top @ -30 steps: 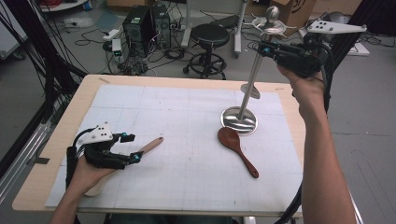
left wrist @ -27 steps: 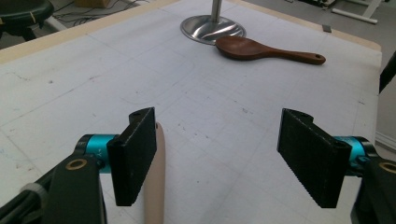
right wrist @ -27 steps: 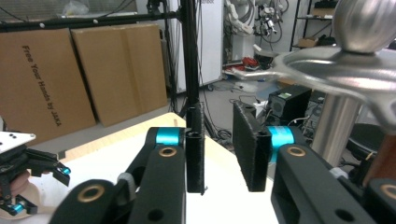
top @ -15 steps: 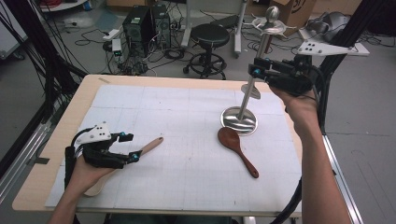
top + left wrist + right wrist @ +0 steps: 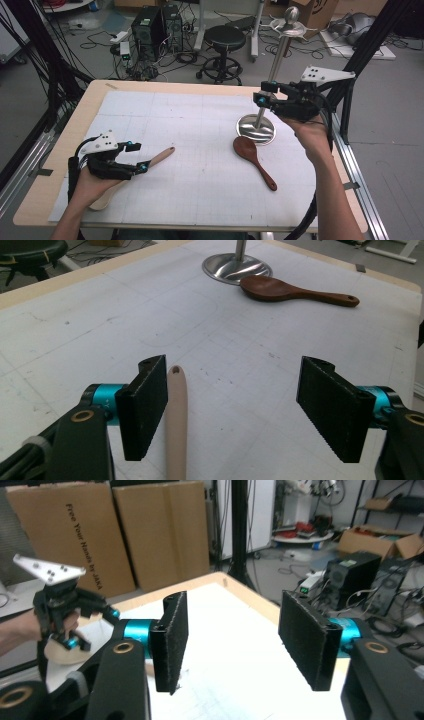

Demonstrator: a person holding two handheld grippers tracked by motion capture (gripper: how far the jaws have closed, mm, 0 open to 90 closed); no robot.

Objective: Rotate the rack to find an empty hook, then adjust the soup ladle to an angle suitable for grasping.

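Inspector: Report the left gripper (image 5: 136,156).

Operator: I see it low over the table's (image 5: 60,150) left side, jaws spread wide. The pale wooden spoon (image 5: 176,425) lies flat on the white mat (image 5: 200,165), its handle just inside the left jaw; I cannot tell if they touch.

Inspector: And the right gripper (image 5: 264,95)?

Operator: Raised above the far right side, jaws apart and empty, near the pole of the metal stand (image 5: 256,128).

Inspector: Other items?

Operator: A dark wooden spoon (image 5: 254,161) lies on the mat, its bowl against the stand's round base.
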